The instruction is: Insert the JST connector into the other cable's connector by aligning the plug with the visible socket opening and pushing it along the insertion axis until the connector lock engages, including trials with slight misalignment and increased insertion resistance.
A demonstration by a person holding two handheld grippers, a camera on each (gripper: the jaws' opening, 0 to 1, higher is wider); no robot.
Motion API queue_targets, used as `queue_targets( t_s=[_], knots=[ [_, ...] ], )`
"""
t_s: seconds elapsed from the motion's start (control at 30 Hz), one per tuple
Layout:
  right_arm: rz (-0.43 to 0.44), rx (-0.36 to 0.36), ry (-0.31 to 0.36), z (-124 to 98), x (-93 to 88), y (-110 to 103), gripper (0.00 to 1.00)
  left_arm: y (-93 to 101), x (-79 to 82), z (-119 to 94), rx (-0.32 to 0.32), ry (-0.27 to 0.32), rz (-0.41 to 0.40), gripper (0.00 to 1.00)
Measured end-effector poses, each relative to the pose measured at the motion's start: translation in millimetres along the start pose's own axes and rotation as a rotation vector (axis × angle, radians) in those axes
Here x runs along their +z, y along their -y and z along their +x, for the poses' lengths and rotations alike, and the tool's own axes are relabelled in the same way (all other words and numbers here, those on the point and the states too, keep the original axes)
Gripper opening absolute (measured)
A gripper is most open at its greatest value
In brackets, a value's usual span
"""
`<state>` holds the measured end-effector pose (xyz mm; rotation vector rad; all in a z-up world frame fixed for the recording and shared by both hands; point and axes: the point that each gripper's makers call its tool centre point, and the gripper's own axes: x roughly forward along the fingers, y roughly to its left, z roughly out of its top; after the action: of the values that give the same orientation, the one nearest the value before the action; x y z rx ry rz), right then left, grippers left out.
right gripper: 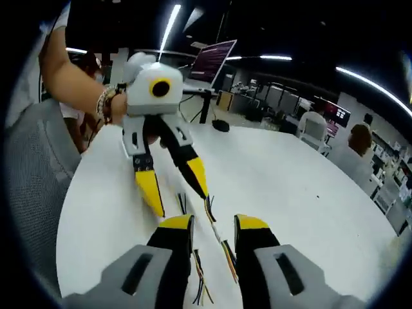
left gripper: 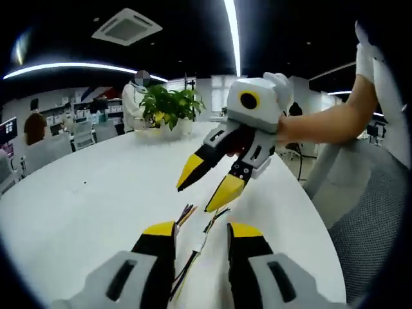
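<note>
Both grippers hang just above the cables on the white table (left gripper: 84,193), facing each other, and nothing is picked up yet; the step in hand looks like the first pickup, one cable to each gripper.

The cables (left gripper: 193,248) lie as a thin multicoloured bundle on the table near the person's edge; in the left gripper view they run away between the left gripper (left gripper: 200,229) and the right gripper (left gripper: 205,187); in the right gripper view the same cables (right gripper: 219,248) pass from the left gripper's yellow tips (right gripper: 177,190) back between the right gripper's own jaws (right gripper: 214,222). Their long axis follows the line joining the two grippers, slightly slanted; the loose coloured wire ends fan out at the far end from each camera. The connector bodies are too small to make out for certain, so which end bears the plug is a guess.

Both pairs of jaws stand apart and hold nothing.

To do it well: close on each cable just behind its connector, not on bare wire; keep the housing free ahead of the tips so the socket opening stays visible; lift level, so the two halves already share one axis.
</note>
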<state>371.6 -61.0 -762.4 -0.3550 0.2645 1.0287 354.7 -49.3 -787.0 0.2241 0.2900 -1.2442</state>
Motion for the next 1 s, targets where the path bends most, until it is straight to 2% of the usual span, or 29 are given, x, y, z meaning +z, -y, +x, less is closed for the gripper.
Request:
queue_targets(
  t_s=[0.07,0.13,0.17,0.23,0.27,0.3,0.37,0.47,0.53,0.63,0.73,0.77,0.83,0.87,0.9,1.0],
  knots=[
    [0.035,-0.034,0.056,-8,15.6,7,0.24,-0.4,3.5,-2,0.027,-0.024,-0.032,0.38],
    [0.051,-0.051,0.058,-12,17.9,11,0.24,2.7,9.3,-4,0.032,-0.018,-0.043,0.51],
    [0.072,-0.072,0.091,-14,23.7,16,0.25,3.4,12.8,-7,0.041,-0.015,-0.049,0.56],
    [0.109,-0.094,0.097,-20,26.5,21,0.29,4.2,19.7,-12,0.054,-0.001,-0.056,0.65],
    [0.118,-0.108,0.098,-22,28.2,23,0.31,4.0,23.8,-14,0.062,0.01,-0.061,0.67],
    [0.119,-0.118,0.097,-26,30.0,24,0.33,3.2,33.7,-18,0.075,0.055,-0.073,0.7],
    [0.143,-0.135,0.119,-32,34.5,24,0.35,4.4,46.5,-26,0.078,0.101,-0.123,0.74],
    [0.177,-0.159,0.14,-43,40.2,23,0.37,1.8,57.9,-40,0.107,0.129,-0.139,0.84],
    [0.19,-0.186,0.138,-53,43.1,22,0.41,2.0,64.2,-51,0.13,0.141,-0.124,0.86],
    [0.195,-0.236,0.142,-74,47.9,20,0.45,-3.4,68.5,-72,0.196,0.153,-0.137,0.88],
    [0.214,-0.273,0.16,-96,50.4,17,0.53,-4.6,71.8,-92,0.261,0.174,-0.173,0.98],
    [0.24,-0.301,0.166,-112,49.2,15,0.55,-3.5,73.4,-97,0.273,0.184,-0.178,0.99],
    [0.332,-0.3,0.183,-130,44.9,8,0.59,-1.7,76.0,-109,0.3,0.21,-0.207,0.99],
    [0.372,-0.303,0.21,-141,44.5,4,0.61,3.1,78.6,-116,0.298,0.229,-0.213,0.99],
    [0.373,-0.318,0.219,-148,43.2,3,0.62,7.8,80.2,-121,0.292,0.24,-0.22,0.99],
    [0.385,-0.376,0.202,-172,32.4,-2,0.63,22.0,75.2,-134,0.293,0.225,-0.266,0.99]
  ],
)
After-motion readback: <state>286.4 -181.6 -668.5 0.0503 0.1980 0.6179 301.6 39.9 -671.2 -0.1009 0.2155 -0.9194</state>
